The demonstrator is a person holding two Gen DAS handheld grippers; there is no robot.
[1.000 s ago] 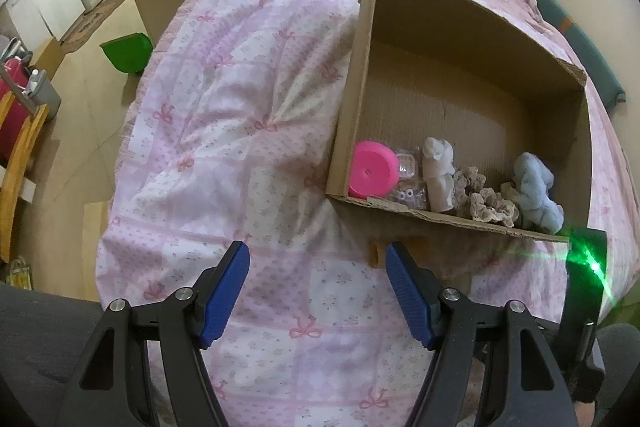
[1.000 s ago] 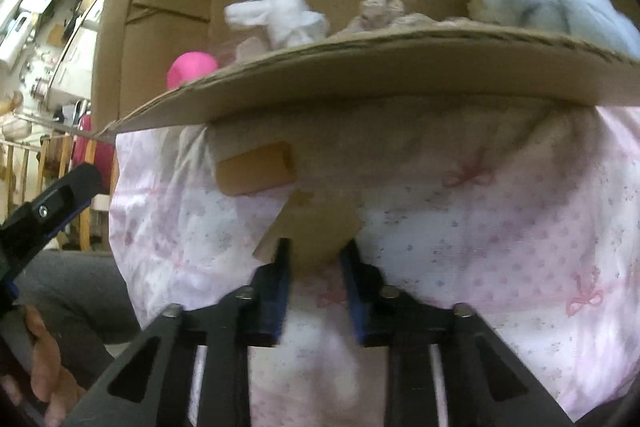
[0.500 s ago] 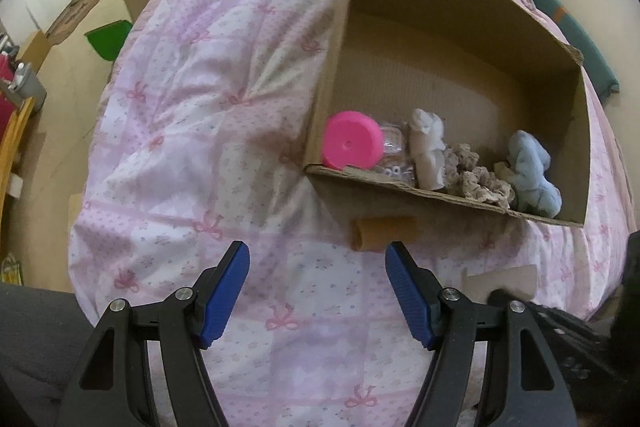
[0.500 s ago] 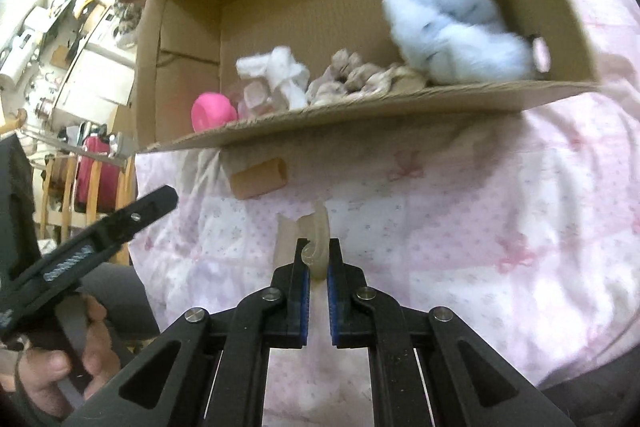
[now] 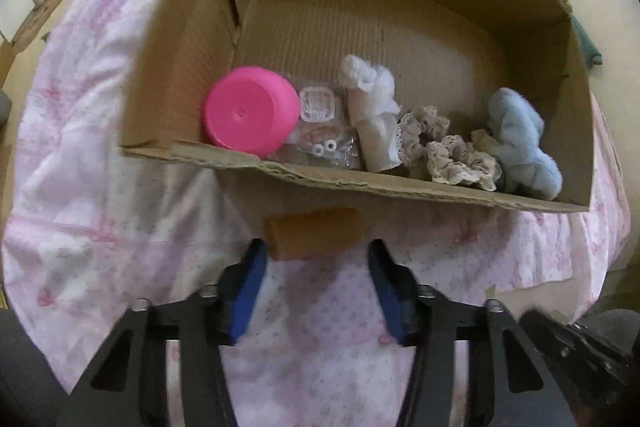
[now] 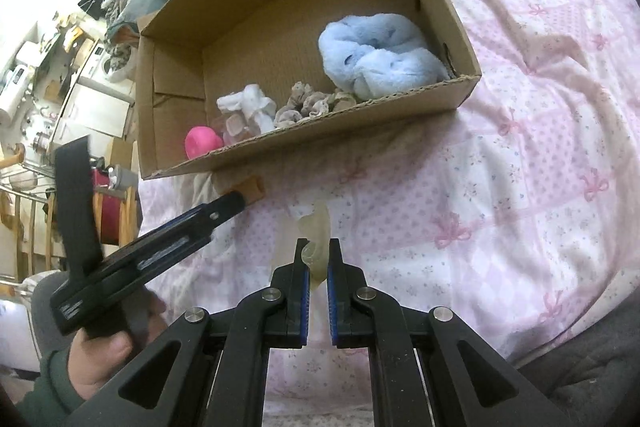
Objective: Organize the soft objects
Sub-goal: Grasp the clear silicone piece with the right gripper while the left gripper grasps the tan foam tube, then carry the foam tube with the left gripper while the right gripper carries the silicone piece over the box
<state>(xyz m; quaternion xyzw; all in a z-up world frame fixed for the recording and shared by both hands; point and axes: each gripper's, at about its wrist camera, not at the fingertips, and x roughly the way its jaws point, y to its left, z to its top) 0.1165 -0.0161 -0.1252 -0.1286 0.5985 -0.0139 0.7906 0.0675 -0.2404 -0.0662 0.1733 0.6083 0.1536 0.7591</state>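
I have the pink bow-print bedspread (image 5: 80, 155) filling both views, and on it the open cardboard box (image 5: 400, 187) in the upper half of each frame, its contents lined up along the near wall: pink lid (image 5: 250, 115), white sock (image 5: 370, 107), lace scrunchies (image 5: 452, 147) and blue fluffy scrunchie (image 6: 376, 55). My left gripper (image 5: 314, 267) is spread wide around the tan foam roll (image 5: 312, 233) at lower centre, just below the box, ready I judge to close. My right gripper (image 6: 318, 267) pinches a pale soft piece (image 6: 316, 239) at lower centre, lifted clear so it can go into the box.
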